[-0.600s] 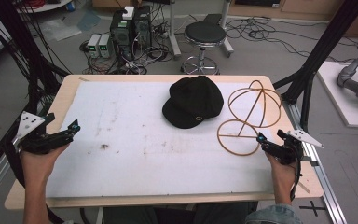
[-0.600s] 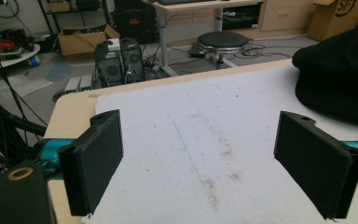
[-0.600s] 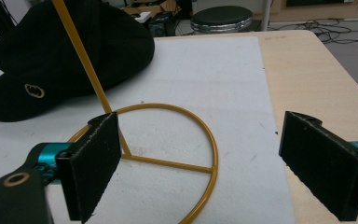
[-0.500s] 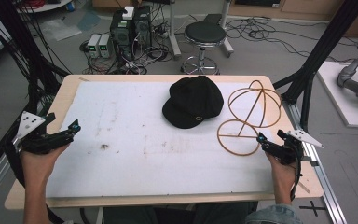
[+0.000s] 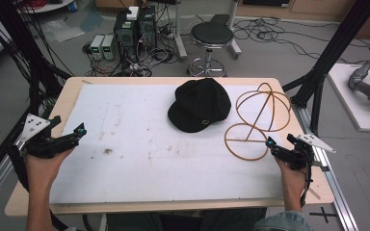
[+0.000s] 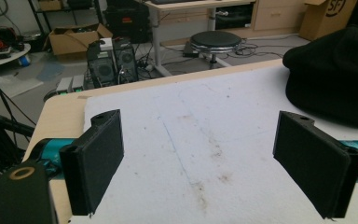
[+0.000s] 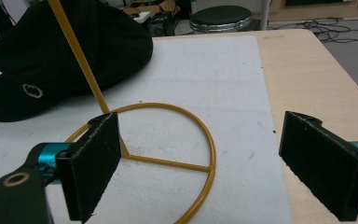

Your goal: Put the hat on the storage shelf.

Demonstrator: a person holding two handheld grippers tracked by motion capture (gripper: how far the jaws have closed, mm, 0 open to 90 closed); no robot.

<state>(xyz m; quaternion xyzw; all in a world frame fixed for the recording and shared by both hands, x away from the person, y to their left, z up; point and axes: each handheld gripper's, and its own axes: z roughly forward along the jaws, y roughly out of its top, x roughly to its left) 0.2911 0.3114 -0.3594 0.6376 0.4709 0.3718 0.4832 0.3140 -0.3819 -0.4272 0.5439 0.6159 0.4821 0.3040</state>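
1. The wire hat stand (image 5: 259, 122) lies near the right edge of the table (image 5: 159, 82), on the white mat (image 5: 139, 144) that covers most of the tabletop. It is made of thin golden-brown rod: a flat ring base toward the front, a slanted stem, and a round cage of hoops toward the back right corner.
2. In the right gripper view the stand's ring base (image 7: 168, 163) lies flat on the mat, crossed by a straight bar, with the stem rising up and to the left.
3. The black cap (image 5: 200, 103) sits just left of the stand's cage, toward the back edge, brim facing the front. A small round metal emblem (image 7: 32, 90) shows on its band.
4. The right gripper (image 5: 270, 143) hovers at the front right part of the table, just beside the ring base. Its jaws are spread wide with nothing between the pads; the left pad stands in front of the ring's near side, and whether it touches the ring cannot be told.
5. The left gripper (image 5: 80, 129) is held at the left edge, well apart from the cap and stand. Its jaws are spread wide over bare, stained mat.
6. A round stool (image 5: 211, 36) stands on the floor beyond the back edge.
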